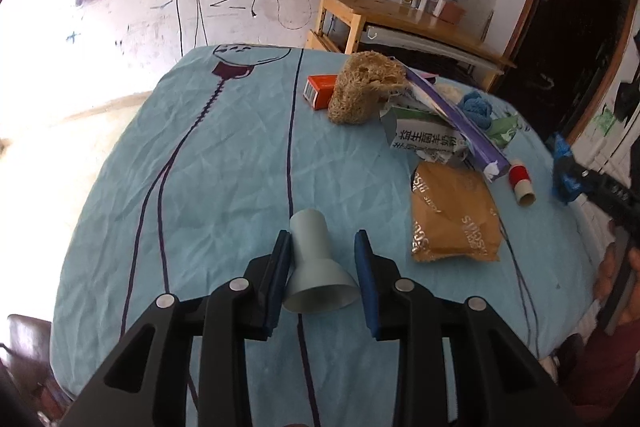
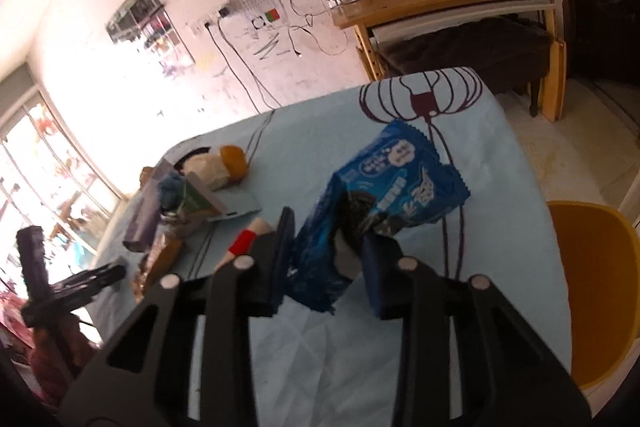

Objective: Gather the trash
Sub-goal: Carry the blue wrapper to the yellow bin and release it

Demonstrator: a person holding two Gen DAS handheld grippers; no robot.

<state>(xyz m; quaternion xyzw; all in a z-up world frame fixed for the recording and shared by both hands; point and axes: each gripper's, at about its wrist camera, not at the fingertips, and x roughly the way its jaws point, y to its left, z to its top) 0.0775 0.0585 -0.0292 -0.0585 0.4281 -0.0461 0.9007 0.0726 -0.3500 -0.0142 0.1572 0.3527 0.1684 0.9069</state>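
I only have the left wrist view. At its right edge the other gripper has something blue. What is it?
Observer: A blue cookie packet with dark sandwich cookies printed on it.
Operator: Is it gripped?
Observer: Yes. The right gripper is shut on its lower end, with a pad pressing each side.
Operator: Here the left gripper is shut on a pale plastic cone. Is there anything past the table on your side?
Observer: A yellow chair stands beside the table's edge.
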